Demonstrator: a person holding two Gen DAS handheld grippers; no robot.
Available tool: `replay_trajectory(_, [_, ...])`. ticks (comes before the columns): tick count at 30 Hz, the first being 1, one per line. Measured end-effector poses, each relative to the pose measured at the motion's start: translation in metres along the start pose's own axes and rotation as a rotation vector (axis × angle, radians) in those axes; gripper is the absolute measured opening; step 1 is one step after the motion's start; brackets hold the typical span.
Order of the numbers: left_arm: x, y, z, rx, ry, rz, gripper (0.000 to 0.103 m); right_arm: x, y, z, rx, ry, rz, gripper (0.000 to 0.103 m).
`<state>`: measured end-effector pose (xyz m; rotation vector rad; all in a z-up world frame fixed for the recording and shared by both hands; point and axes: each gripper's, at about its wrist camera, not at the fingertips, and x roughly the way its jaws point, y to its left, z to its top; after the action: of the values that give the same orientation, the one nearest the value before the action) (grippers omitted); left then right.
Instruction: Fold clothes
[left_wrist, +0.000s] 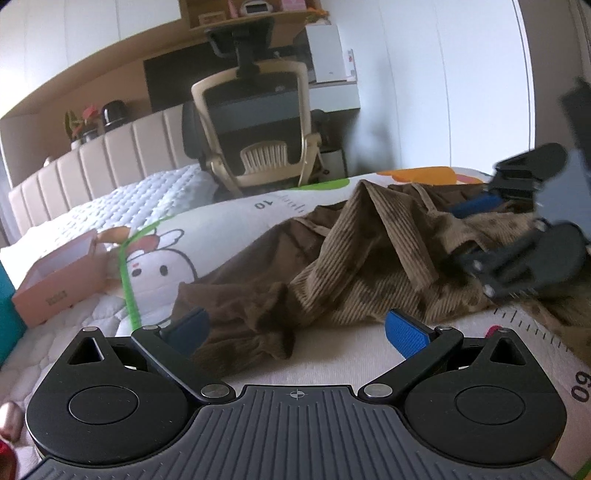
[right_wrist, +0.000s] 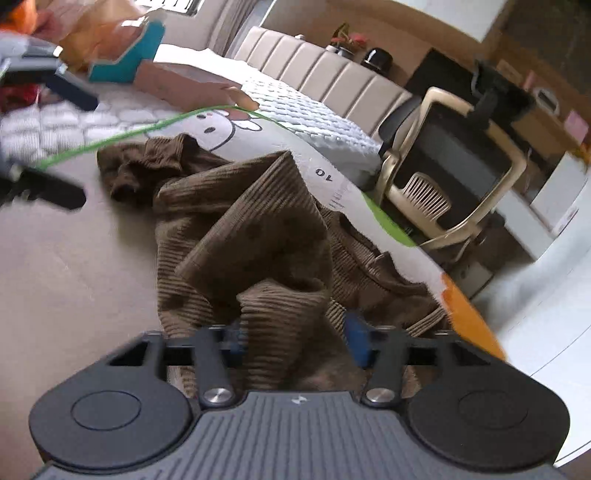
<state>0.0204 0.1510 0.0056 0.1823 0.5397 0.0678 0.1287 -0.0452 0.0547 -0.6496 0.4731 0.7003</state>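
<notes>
Bedroom walls and a padded headboard (right_wrist: 332, 74) frame my view; below them a mattress (left_wrist: 155, 195) carries a cartoon-printed mat (left_wrist: 221, 236), with an office chair (left_wrist: 255, 122) standing past its far edge. On that mat I see the brown corduroy garment (left_wrist: 351, 266), crumpled, reaching the mat's far edge. A pink box (left_wrist: 55, 280) sits beyond the mat's left edge. My left gripper (left_wrist: 295, 332) hovers spread wide at the garment's near hem; my right gripper (right_wrist: 295, 343) has a raised corduroy fold between its half-closed fingers.
</notes>
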Motion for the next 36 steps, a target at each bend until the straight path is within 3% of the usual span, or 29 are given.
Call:
replay_trajectory(1, [0.0,0.0,0.0,0.002,0.0,0.001,0.103,-0.004,-0.004,0.001,0.028,-0.004,0.025,0.011])
replay_trajectory(4, [-0.001,-0.001,0.0,0.01,-0.001,0.005,0.103,-0.036,-0.008,0.006,0.105,-0.052,0.12,0.009])
replay_trajectory(9, [-0.016,0.02,0.017,-0.043,-0.073,0.11,0.103,-0.107,0.004,0.014,0.155,-0.198,0.436,0.01])
replay_trajectory(11, [-0.028,0.033,0.03,-0.096,-0.127,0.149,0.103,-0.128,0.012,0.014,0.129,-0.247,0.536,0.02])
replay_trajectory(12, [-0.033,0.037,0.036,-0.115,-0.145,0.154,0.103,-0.137,0.016,0.014,0.109,-0.261,0.539,0.029])
replay_trajectory(13, [-0.038,0.04,0.041,-0.133,-0.163,0.158,0.103,-0.142,0.016,0.013,0.101,-0.272,0.527,0.034])
replay_trajectory(18, [-0.044,0.028,0.051,-0.1,-0.164,0.097,0.103,-0.154,-0.007,0.002,0.153,-0.279,0.417,0.038])
replay_trajectory(21, [-0.04,0.007,0.042,-0.039,-0.115,-0.005,0.103,-0.155,-0.033,-0.018,0.225,-0.229,0.291,0.039])
replay_trajectory(22, [-0.038,0.001,0.037,-0.033,-0.095,-0.064,0.103,-0.156,-0.04,-0.028,0.233,-0.205,0.239,0.042])
replay_trajectory(26, [-0.033,-0.017,0.008,-0.083,0.028,-0.419,0.103,-0.15,-0.052,-0.079,0.183,-0.055,0.015,0.051])
replay_trajectory(27, [-0.03,-0.022,0.001,-0.089,0.056,-0.46,0.103,-0.147,-0.054,-0.093,0.186,-0.012,-0.005,0.051])
replay_trajectory(29, [-0.024,-0.034,-0.01,-0.074,0.105,-0.49,0.103,-0.144,-0.062,-0.121,0.216,0.068,-0.029,0.051])
replay_trajectory(33, [-0.006,-0.032,-0.023,-0.081,0.181,-0.46,0.103,-0.151,-0.072,-0.175,0.287,0.21,-0.109,0.051])
replay_trajectory(36, [0.004,-0.02,-0.039,-0.128,0.234,-0.425,0.103,-0.171,-0.076,-0.207,0.328,0.256,-0.137,0.055])
